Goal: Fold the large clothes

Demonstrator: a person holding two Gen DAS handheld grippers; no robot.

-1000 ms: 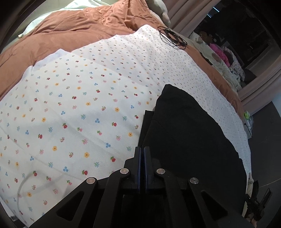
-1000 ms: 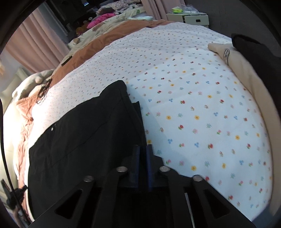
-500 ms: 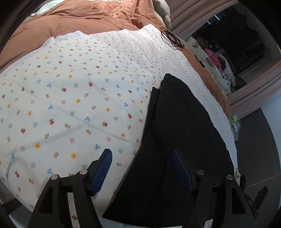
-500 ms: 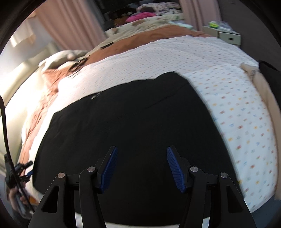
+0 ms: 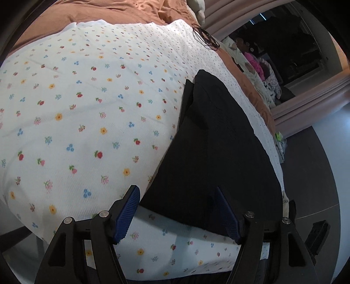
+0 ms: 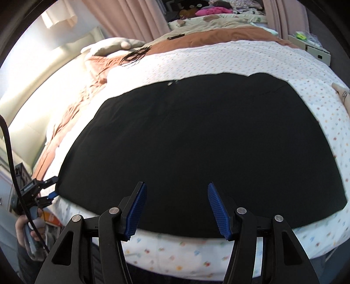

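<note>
Black garment (image 6: pixel 196 139), one, flat on one flowered sheet (image 5: pixel 87 109); left gripper (image 5: pixel 177 215) and right gripper (image 6: pixel 176 210) (two) agape, empty.

Looks down along the left tool (image 5: pixel 177 209), blue pads (image 5: pixel 128 215) apart, nothing between them. Hovers over the near corner of a black garment (image 5: pixel 216 153) lying flat on a flowered sheet (image 5: pixel 87 109). Beyond: brown blanket (image 5: pixel 98 19), tangled cable (image 5: pixel 205 37).

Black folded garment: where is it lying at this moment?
The black folded garment lies flat on the white flower-print bedsheet near the bed's close edge, filling the right wrist view's centre and the left wrist view's right side.
</note>
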